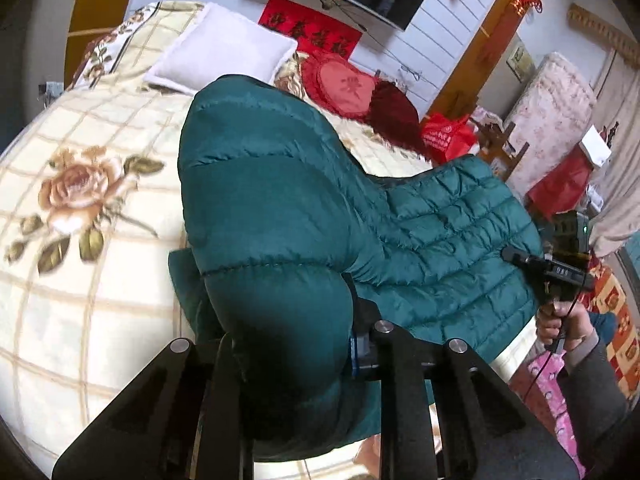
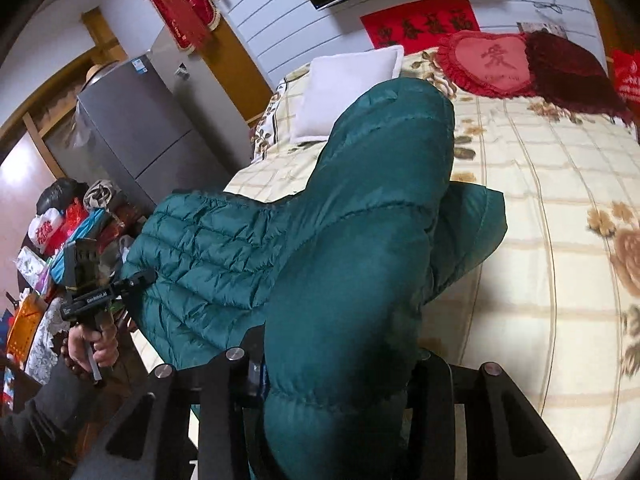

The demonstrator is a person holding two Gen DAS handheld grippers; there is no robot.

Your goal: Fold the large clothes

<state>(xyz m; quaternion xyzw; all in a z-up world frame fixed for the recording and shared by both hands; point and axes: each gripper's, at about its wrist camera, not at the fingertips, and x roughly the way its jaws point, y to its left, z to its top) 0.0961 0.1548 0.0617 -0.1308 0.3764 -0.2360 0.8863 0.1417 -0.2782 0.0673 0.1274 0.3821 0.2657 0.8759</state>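
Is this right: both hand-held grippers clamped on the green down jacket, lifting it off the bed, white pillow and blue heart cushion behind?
Nearly. The heart cushion is red, not blue, as the right wrist view shows. The rest stands: left hand-held gripper and right hand-held gripper each clamp the green down jacket over the bed, white pillow behind.

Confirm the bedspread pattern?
Cream bedspread, tan grid with brown roses; clearest in the left wrist view.

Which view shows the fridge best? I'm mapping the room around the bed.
The right wrist view: the grey fridge stands there in full, left of the bed. The left wrist view does not show it at all.
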